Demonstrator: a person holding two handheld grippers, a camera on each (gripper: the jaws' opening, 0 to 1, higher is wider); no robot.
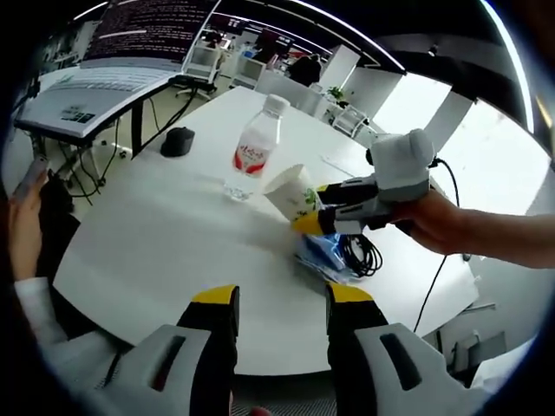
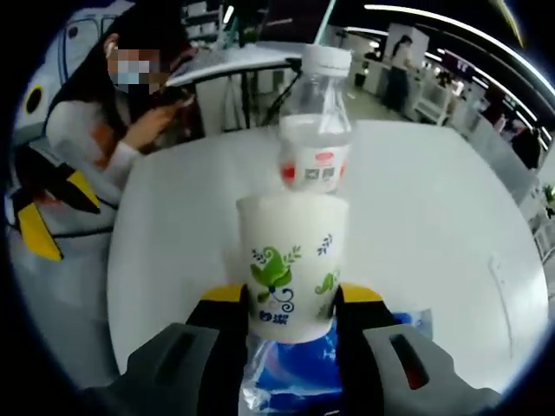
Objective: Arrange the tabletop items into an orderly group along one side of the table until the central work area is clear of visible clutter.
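A white paper cup [image 2: 290,256] with a green leaf print sits between my right gripper's [image 2: 290,299] yellow-tipped jaws, which are shut on it. In the left gripper view the cup [image 1: 290,189] is tilted over the white table [image 1: 173,251], held by the right gripper [image 1: 312,206] coming in from the right. A clear water bottle [image 1: 256,147] with a red label stands upright just beyond the cup; the same bottle [image 2: 315,130] rises behind it. My left gripper [image 1: 282,299] stands open at the table's near edge, nothing between its jaws.
A blue plastic packet [image 1: 323,257] and a coiled black cable [image 1: 360,251] lie under the right gripper. A black mouse [image 1: 178,140] rests at the far left of the table. A person [image 2: 130,104] sits by the table's edge.
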